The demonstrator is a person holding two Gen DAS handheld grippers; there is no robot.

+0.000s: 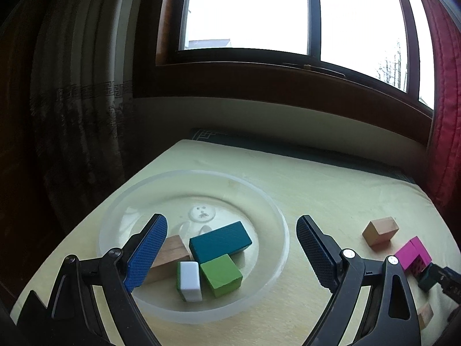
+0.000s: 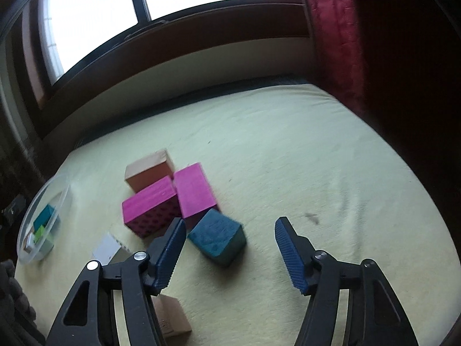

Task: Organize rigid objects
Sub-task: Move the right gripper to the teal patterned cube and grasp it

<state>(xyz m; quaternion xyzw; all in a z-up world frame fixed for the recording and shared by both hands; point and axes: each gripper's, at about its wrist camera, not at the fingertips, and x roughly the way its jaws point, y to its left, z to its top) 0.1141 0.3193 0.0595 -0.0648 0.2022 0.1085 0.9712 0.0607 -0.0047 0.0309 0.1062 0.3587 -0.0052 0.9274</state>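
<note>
A clear plastic bowl (image 1: 276, 271) sits on the pale yellow table and holds a teal block (image 1: 220, 240), a green cube (image 1: 222, 278), a white tile (image 1: 189, 279) and a wooden block (image 1: 170, 255). My left gripper (image 1: 230, 256) hovers open above the bowl, nothing between its fingers. In the right wrist view my right gripper (image 2: 227, 248) is open over a teal cube (image 2: 217, 236). Two magenta blocks (image 2: 149, 207) (image 2: 194, 191) and a tan block (image 2: 149, 170) lie just beyond it. The bowl (image 2: 62, 196) shows at far left.
A tan block (image 1: 380, 230) and a magenta block (image 1: 413, 252) lie right of the bowl. A white card (image 2: 106, 248) and a cardboard-coloured block (image 2: 173, 320) sit near my right gripper's left finger. Window, dark curtain and red curtain (image 2: 334, 28) border the table.
</note>
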